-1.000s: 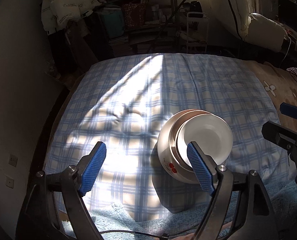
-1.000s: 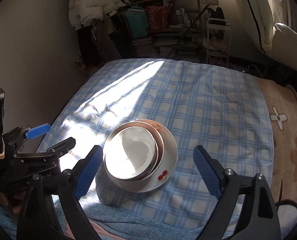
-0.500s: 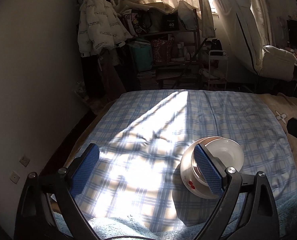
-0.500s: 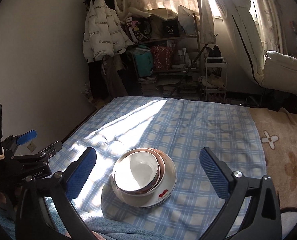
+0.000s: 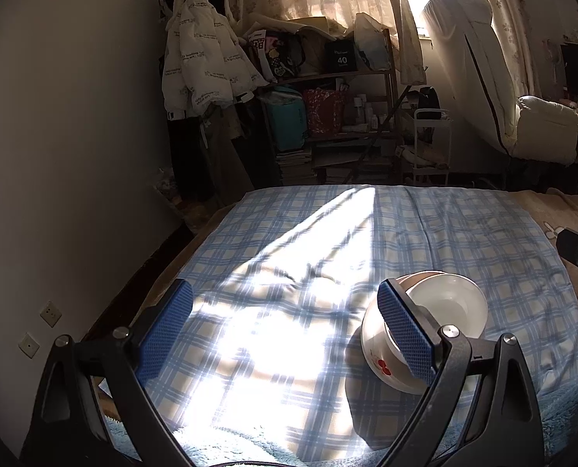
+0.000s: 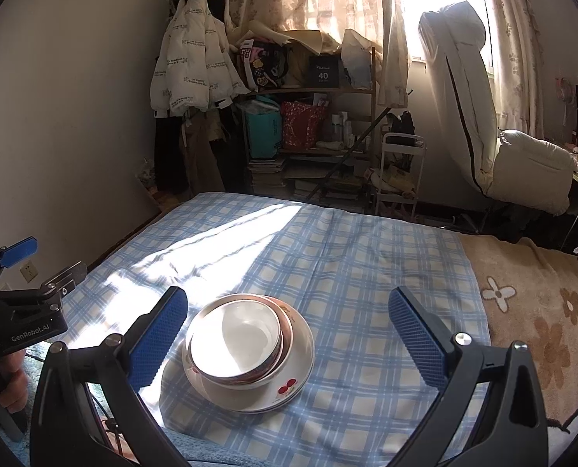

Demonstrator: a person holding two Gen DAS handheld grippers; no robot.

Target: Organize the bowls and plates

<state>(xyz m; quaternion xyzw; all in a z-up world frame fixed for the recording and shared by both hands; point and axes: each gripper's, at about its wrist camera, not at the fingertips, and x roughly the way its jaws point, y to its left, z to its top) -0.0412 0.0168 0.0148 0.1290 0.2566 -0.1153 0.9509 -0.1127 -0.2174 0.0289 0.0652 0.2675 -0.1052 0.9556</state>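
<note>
Both tools, left tool point(image 5: 285, 334) and right tool point(image 6: 289, 334), gape wide, gripping nothing. Stacked bowls point(image 6: 236, 344) on plate point(image 6: 289, 385) ahead sit tilted on soft bed point(image 6: 366, 272); a nudge could topple them.

The left claw point(image 5: 285, 334) gapes wide over the checked cloth point(image 5: 425, 233), its right finger point(image 5: 405, 334) overlapping the stacked bowls point(image 5: 448, 307).

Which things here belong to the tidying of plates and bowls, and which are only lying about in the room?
Belong to the job:
- white bowl
- brown-rimmed bowl under it
- cherry plate at the bottom
- checked cloth

Only lying about:
- white jacket
- cluttered shelf
- flowered blanket
</note>
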